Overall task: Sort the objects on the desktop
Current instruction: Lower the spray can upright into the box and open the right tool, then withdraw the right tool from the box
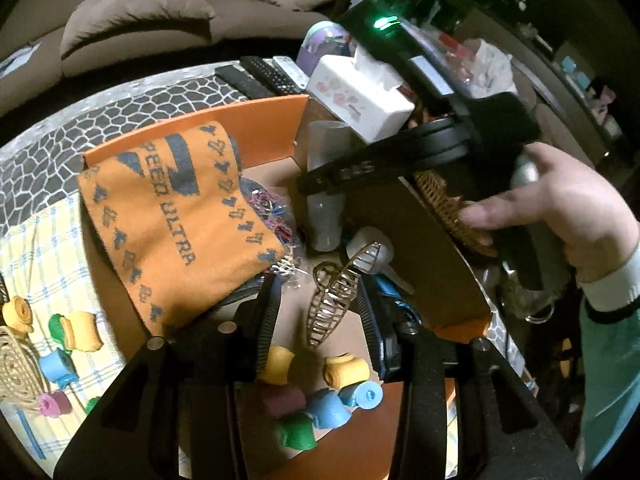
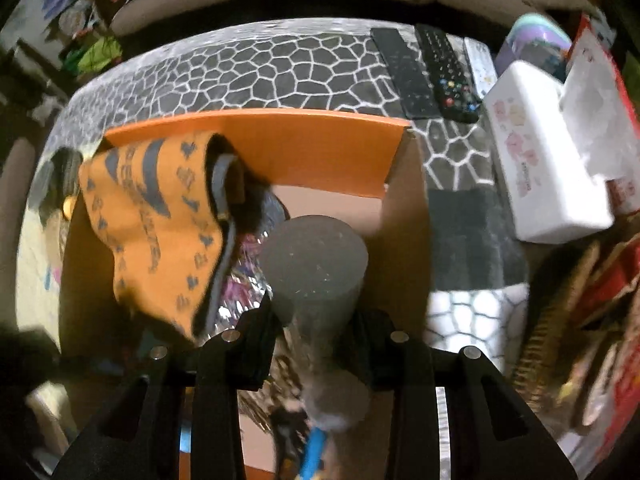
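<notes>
An orange cardboard box [image 1: 264, 120] holds an orange "SPEED ULTRA" cloth [image 1: 172, 216], a frosted grey bottle [image 1: 326, 184], a gold wire hair claw [image 1: 332, 304] and several foam rollers [image 1: 346, 372]. My left gripper [image 1: 318, 320] is open over the box, with the hair claw lying loose between its fingers. My right gripper [image 2: 314, 336] is shut on the grey bottle [image 2: 316, 264] and holds it upright inside the box [image 2: 280, 144], beside the cloth [image 2: 160, 216]. The right gripper also shows in the left wrist view [image 1: 316, 184], on the bottle.
More foam rollers [image 1: 76, 332] lie on a checked cloth left of the box. Remote controls [image 2: 428, 68] and a white tissue box [image 2: 544, 152] sit on the patterned table behind and right. A woven basket [image 1: 452, 208] stands right of the box.
</notes>
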Demonstrator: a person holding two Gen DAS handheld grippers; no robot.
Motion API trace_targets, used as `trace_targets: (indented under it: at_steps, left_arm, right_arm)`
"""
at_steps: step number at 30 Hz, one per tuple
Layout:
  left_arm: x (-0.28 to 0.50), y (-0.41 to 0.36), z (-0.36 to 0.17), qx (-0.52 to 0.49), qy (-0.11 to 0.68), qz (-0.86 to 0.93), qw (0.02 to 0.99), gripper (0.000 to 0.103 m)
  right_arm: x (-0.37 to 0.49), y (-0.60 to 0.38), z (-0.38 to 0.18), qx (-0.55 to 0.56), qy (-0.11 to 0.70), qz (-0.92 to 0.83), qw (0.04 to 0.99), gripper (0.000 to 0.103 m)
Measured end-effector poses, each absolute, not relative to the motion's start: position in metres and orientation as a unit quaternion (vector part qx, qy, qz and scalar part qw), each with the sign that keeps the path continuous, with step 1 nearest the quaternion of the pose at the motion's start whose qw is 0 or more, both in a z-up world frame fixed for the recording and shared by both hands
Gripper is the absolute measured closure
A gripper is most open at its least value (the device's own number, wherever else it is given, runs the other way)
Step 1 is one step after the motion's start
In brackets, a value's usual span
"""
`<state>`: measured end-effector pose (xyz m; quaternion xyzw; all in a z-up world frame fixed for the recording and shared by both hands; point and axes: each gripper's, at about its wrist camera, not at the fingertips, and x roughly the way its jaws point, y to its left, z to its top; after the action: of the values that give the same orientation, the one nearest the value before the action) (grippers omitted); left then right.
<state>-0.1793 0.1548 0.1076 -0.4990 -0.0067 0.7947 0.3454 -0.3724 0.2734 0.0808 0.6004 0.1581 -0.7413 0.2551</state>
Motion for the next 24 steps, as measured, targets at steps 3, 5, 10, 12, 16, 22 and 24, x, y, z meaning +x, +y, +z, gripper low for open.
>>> trace_targets:
  at_steps: [3, 5, 10, 12, 16, 22, 24]
  left_arm:
    - [-0.18, 0.148, 0.111, -0.496, -0.01, 0.798, 0.343, 0.063]
    - [-0.182, 0.144, 0.112, -0.494, -0.013, 0.799, 0.342, 0.063]
    - [-0.175, 0.136, 0.117, -0.49, -0.013, 0.803, 0.339, 0.055]
    - [-0.173, 0.134, 0.12, -0.488, -0.011, 0.805, 0.336, 0.049]
    - [-0.167, 0.123, 0.126, -0.485, -0.016, 0.81, 0.33, 0.049]
    - [-0.155, 0.104, 0.139, -0.482, -0.026, 0.819, 0.312, 0.039]
    - [-0.15, 0.099, 0.143, -0.481, -0.028, 0.822, 0.305, 0.036]
  right_arm:
    - [-0.379, 0.264, 0.073, 0.599, 0.161, -0.745, 0.243, 0.069]
    - [-0.384, 0.262, 0.068, 0.601, 0.155, -0.748, 0.233, 0.069]
    - [-0.387, 0.257, 0.07, 0.594, 0.164, -0.758, 0.213, 0.061]
    - [-0.385, 0.258, 0.076, 0.584, 0.172, -0.767, 0.204, 0.036]
    - [-0.38, 0.265, 0.094, 0.576, 0.153, -0.776, 0.205, 0.034]
    - [-0.36, 0.269, 0.122, 0.563, 0.146, -0.786, 0.212, 0.029]
    - [-0.352, 0.27, 0.128, 0.561, 0.143, -0.787, 0.214, 0.028]
